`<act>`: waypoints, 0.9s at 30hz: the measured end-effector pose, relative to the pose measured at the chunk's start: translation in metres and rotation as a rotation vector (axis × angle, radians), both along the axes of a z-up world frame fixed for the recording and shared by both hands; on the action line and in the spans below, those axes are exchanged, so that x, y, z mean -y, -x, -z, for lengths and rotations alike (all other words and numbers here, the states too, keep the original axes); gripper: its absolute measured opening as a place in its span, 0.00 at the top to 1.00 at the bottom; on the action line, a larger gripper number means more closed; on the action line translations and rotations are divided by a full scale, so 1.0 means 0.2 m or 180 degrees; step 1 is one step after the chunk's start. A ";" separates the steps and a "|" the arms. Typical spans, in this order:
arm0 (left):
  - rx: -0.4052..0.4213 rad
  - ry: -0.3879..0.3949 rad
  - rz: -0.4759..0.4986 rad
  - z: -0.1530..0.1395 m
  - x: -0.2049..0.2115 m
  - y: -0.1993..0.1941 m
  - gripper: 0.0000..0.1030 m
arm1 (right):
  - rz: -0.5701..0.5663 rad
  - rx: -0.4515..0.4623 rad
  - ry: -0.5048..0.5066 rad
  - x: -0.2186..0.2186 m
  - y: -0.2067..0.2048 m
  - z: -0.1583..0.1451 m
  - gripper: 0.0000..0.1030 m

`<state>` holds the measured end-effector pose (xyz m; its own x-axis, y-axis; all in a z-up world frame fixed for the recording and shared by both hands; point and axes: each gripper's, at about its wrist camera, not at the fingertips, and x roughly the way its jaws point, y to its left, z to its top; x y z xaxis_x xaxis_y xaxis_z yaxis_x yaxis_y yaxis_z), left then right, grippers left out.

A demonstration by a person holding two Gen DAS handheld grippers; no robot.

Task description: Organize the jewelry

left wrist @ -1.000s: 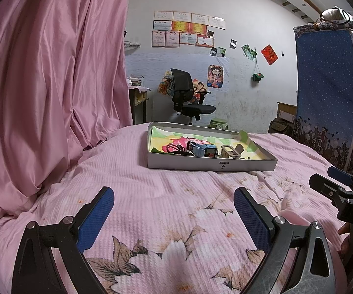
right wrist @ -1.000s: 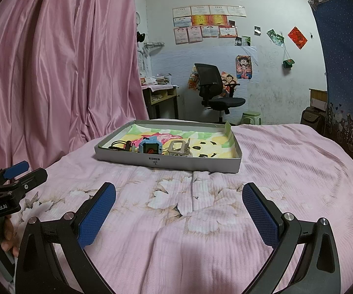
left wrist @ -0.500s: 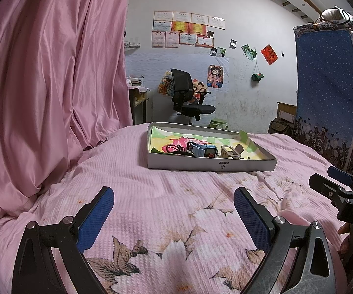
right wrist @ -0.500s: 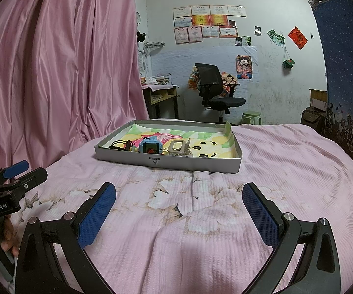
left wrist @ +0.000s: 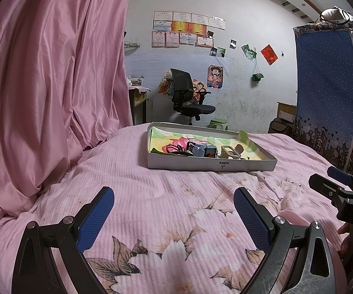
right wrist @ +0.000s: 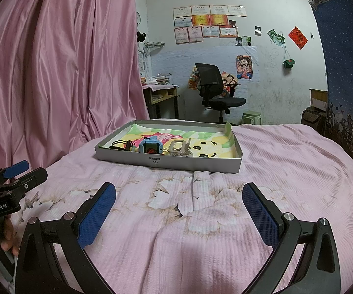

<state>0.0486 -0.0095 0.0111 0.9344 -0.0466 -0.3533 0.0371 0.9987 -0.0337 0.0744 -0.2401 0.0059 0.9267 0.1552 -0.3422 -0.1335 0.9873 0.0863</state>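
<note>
Blue-padded fingers frame both views: your left gripper (left wrist: 174, 210) hangs low over the pink floral bedspread (left wrist: 176, 196), jaws spread wide, nothing between them. Your right gripper (right wrist: 179, 207) matches it, wide apart and empty, level and aimed straight ahead over the same cloth. Neither touches the bedding, as far as the views show.

At 3 o'clock in the left view, the right tool's black body juts in, with your fingers (left wrist: 345, 240) wrapped on its handle below. At 9 o'clock in the right view, the left tool shows likewise, fingers (right wrist: 7, 235) curled under it.

Toward 12 o'clock, well apart from both grippers, a shallow grey tray (right wrist: 169, 163) sits flat on the bed, lined with a bright printed sheet. Inside, near its front wall: a dark coiled cord or band (right wrist: 120, 144) at left, a blue watch-like piece (right wrist: 150, 147) in the middle, a beige squarish piece (right wrist: 179, 147) just beside it. Finer jewelry is too small to tell.

Farther off, pink curtain (left wrist: 49, 85) at 10 o'clock, black office chair (right wrist: 213, 90) by the wall.
</note>
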 end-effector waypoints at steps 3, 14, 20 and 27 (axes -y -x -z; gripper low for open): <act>0.0000 0.0000 -0.0001 0.00 0.00 0.00 0.05 | 0.0000 -0.0003 -0.0002 0.00 0.00 0.00 0.02; -0.0002 -0.0001 -0.0002 0.00 0.00 0.00 0.05 | -0.0003 -0.0007 -0.0001 0.00 0.00 0.00 0.02; -0.0002 0.0002 -0.0001 0.00 0.00 0.00 0.05 | -0.0003 -0.0007 -0.0001 0.00 -0.01 0.00 0.02; -0.0002 0.0000 0.0001 0.00 0.00 0.00 0.05 | -0.0004 -0.0008 -0.0001 0.00 -0.01 0.00 0.02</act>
